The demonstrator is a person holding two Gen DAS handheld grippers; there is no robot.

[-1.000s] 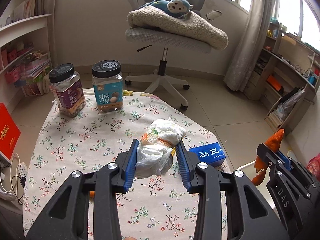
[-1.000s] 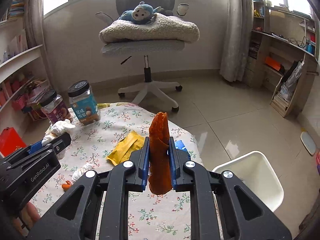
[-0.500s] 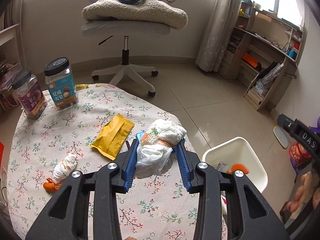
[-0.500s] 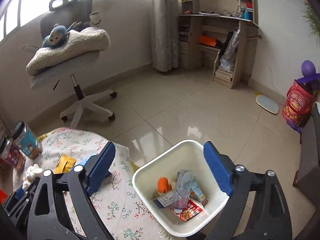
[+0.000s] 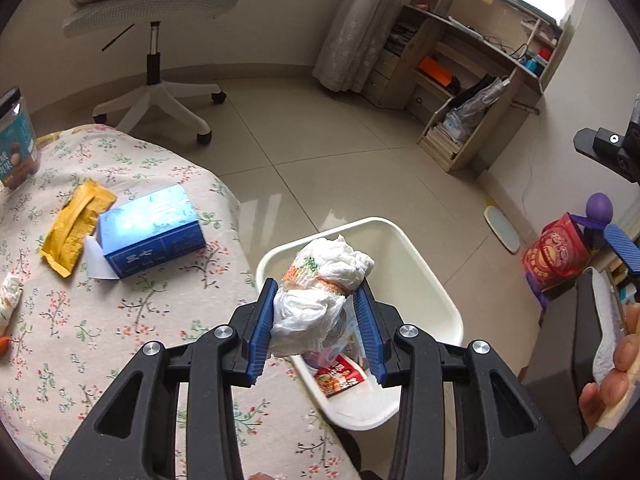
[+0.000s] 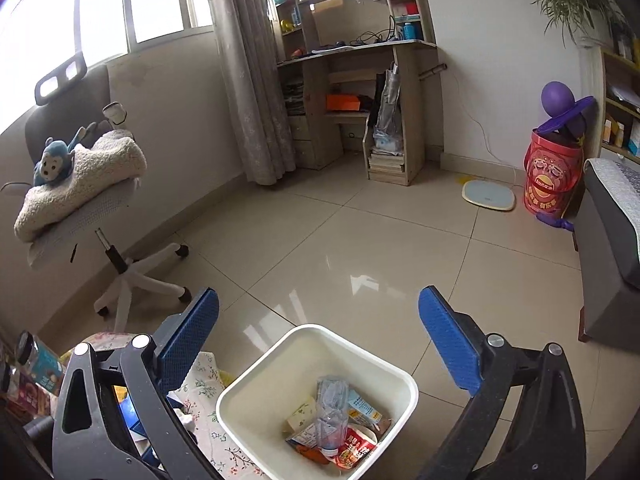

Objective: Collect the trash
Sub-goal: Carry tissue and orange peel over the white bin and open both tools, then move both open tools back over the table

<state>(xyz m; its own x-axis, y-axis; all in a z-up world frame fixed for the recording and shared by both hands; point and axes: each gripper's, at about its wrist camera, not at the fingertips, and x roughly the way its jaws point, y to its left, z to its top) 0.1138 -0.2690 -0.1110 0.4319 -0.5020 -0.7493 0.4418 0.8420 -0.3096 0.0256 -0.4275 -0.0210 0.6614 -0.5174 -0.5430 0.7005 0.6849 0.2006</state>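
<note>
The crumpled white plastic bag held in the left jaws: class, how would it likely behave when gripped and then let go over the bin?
The crumpled white plastic bag looks soft: it bulges out above the left gripper, so it probably squashes rather than resists. It seems light, likely dropping slowly. Released, it should fall into the white plastic bin underneath, though thin film might cling to a pad.

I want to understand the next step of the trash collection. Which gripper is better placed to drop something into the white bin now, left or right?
Left. The left gripper is shut on the crumpled white wrapper, held over the white bin. The right gripper is open and holds nothing above the bin.
</note>
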